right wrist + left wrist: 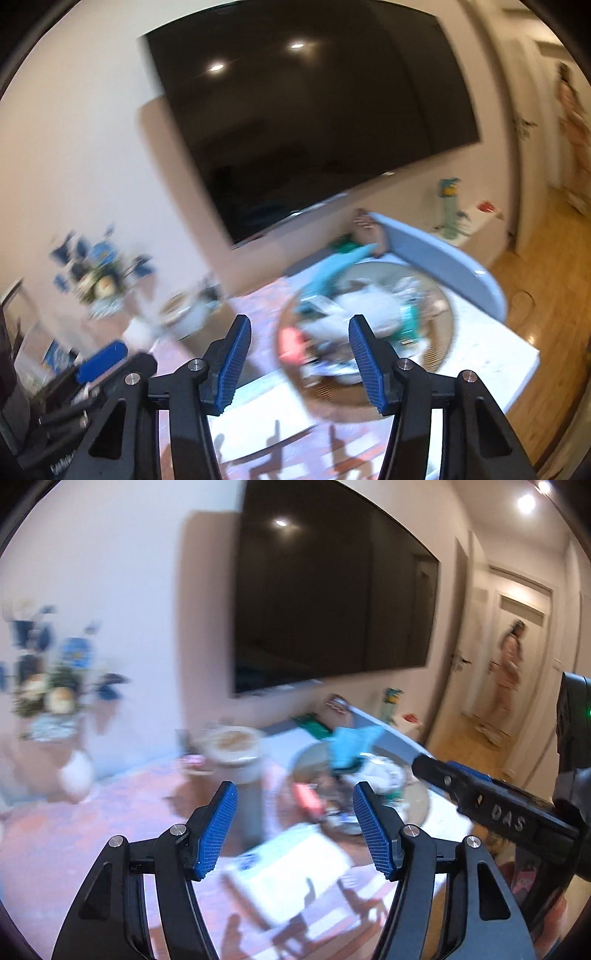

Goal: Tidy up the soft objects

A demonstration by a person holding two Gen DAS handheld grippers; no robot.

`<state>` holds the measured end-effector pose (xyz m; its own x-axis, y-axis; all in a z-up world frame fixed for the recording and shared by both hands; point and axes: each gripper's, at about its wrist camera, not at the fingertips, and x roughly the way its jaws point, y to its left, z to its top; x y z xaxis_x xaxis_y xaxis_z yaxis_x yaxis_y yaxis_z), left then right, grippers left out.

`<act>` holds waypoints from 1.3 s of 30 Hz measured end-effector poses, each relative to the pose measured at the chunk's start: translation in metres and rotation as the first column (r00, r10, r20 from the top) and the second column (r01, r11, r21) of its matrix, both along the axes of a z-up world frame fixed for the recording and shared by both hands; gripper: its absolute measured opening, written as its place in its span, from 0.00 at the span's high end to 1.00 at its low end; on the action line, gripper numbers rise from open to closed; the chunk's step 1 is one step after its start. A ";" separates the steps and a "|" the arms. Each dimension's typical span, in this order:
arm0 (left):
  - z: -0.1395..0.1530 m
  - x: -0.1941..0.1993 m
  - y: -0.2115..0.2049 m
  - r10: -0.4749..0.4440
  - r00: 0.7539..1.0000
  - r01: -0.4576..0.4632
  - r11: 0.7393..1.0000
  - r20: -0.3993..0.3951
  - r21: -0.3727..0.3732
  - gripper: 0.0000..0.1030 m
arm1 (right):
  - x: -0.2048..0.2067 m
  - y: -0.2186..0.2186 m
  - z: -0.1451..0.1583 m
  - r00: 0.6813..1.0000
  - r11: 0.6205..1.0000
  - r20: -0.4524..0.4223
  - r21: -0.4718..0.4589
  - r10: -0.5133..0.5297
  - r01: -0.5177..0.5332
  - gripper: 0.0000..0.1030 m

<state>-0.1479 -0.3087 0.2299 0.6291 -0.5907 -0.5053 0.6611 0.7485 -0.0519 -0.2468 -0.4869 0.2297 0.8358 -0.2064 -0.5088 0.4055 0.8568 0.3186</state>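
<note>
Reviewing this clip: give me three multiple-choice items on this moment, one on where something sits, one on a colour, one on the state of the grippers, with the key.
1. Where does the round woven basket of soft items sit relative to the large black wall-mounted TV screen?
A. below it, on the table
B. above it
C. on the wooden floor in the hallway

2. What colour are the ribbed pads on the gripper fingers?
A. red
B. blue
C. yellow

3. What is the state of the left gripper and the right gripper?
A. both shut on cloth
B. one open, one shut
C. both open and holding nothing

Key: 1 A, the basket shows under the screen's lower edge; 2 B, both wrist views show blue pads; 3 C, each view shows a wide gap between the fingers with nothing in it.
</note>
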 end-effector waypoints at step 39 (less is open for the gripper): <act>-0.196 0.140 0.285 0.621 0.770 -0.594 0.781 -0.144 0.190 0.01 | 0.224 0.251 -0.188 0.879 0.903 -0.363 -0.175 0.310 -0.391 0.43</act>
